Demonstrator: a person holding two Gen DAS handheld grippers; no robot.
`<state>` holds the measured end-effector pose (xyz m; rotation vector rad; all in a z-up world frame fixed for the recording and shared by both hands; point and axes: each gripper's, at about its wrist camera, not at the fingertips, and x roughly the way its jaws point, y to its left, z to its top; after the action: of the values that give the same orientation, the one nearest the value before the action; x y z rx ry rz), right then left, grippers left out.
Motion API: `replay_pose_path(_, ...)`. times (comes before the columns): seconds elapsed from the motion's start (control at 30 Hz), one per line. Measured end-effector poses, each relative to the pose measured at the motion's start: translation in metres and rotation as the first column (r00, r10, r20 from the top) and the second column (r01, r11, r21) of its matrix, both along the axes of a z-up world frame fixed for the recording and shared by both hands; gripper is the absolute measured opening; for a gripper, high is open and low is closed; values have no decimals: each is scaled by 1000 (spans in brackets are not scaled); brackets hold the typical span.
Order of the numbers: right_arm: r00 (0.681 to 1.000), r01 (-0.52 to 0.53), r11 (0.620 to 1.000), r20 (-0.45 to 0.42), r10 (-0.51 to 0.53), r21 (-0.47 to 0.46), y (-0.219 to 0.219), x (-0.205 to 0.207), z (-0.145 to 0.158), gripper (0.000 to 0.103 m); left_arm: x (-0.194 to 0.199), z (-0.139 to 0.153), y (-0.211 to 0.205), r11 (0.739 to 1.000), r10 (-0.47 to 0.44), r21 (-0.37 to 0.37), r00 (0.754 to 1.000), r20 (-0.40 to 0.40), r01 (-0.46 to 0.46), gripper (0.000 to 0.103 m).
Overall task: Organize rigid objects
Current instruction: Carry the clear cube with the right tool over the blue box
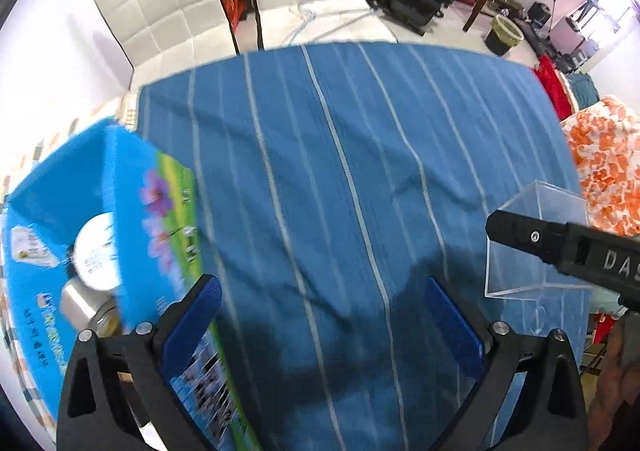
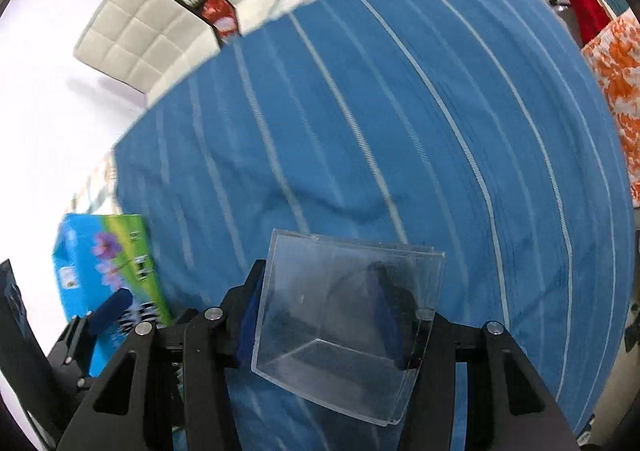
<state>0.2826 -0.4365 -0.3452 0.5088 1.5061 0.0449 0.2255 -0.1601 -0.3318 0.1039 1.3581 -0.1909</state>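
My right gripper [image 2: 320, 315] is shut on a clear acrylic box [image 2: 344, 323] and holds it above the blue striped cloth [image 2: 400, 131]. The same clear box [image 1: 536, 243] shows at the right of the left wrist view, with the right gripper's black finger across it. My left gripper [image 1: 324, 315] is open and empty, low over the cloth, its left finger beside an open blue carton [image 1: 100, 219]. The carton holds a white round lid [image 1: 96, 251] and a metal can [image 1: 80, 303]. The carton also shows at the left in the right wrist view [image 2: 104, 263].
The blue striped cloth [image 1: 340, 171] covers the table. White padded chairs [image 1: 168, 15] stand beyond the far edge. An orange and white cloth [image 1: 608, 163] lies at the right. A dark bin [image 1: 504, 35] and gym gear stand on the floor behind.
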Motion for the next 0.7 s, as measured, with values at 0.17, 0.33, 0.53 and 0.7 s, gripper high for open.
replay_pose_path(0.17,998,-3,998,67,-2,67,15,-25,48,52,-22,42,32,1000,3,-10,998,67,-3,103)
replay_pose_path(0.33,993,-48,992,116,34,117,40,-51,91,52,-40,74,72,999,43,-23,993,112,-40,103)
replay_pose_path(0.53,984,-122,970,156,90,210,109,-80,128,52,-68,98,145,994,107,-8,984,140,-107,103)
replay_pose_path(0.7,968,-207,944,193,160,258,182,-99,148,52,-88,90,197,984,171,17,978,115,-175,103)
